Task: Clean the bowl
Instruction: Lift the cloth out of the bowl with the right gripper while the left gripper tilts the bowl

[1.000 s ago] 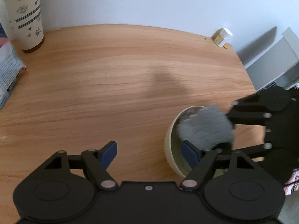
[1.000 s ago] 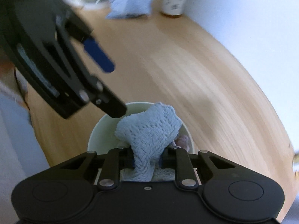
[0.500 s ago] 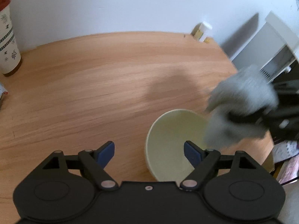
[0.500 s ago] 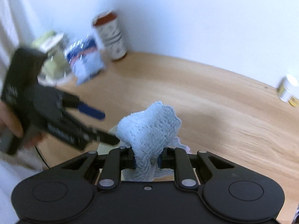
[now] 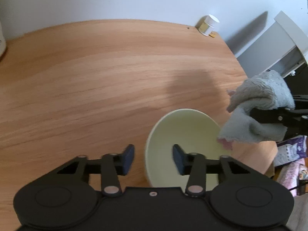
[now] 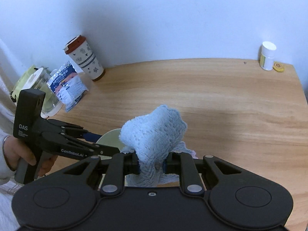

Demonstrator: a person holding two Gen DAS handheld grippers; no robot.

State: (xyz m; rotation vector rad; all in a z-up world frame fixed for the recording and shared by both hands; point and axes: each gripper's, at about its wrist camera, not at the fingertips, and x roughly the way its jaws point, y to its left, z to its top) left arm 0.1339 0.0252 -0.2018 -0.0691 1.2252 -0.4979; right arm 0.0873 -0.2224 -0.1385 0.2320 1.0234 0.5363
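A pale green bowl (image 5: 184, 132) stands on the wooden table (image 5: 96, 77) near its front right corner and looks empty inside. My left gripper (image 5: 153, 158) straddles the bowl's near left rim, one finger outside the wall and one inside. Its jaws are closing, and a gap still shows between the outer pad and the wall. My right gripper (image 6: 151, 163) is shut on a fluffy light blue cloth (image 6: 154, 130), held just above and to the right of the bowl (image 6: 110, 137). In the left wrist view the cloth (image 5: 259, 100) hangs beside the bowl's right rim.
A patterned tumbler (image 6: 84, 57), a snack bag (image 6: 67, 84) and a glass jar (image 6: 42, 88) stand at the table's back left. A white pill bottle (image 6: 267, 57) and a small yellow tin (image 6: 279, 66) sit at the back right. A person's hand (image 6: 11, 154) grips the left tool.
The right gripper lifted the cloth out of the bowl and carried it off to the bowl's right side. The left jaws, wide before, have narrowed around the bowl's rim.
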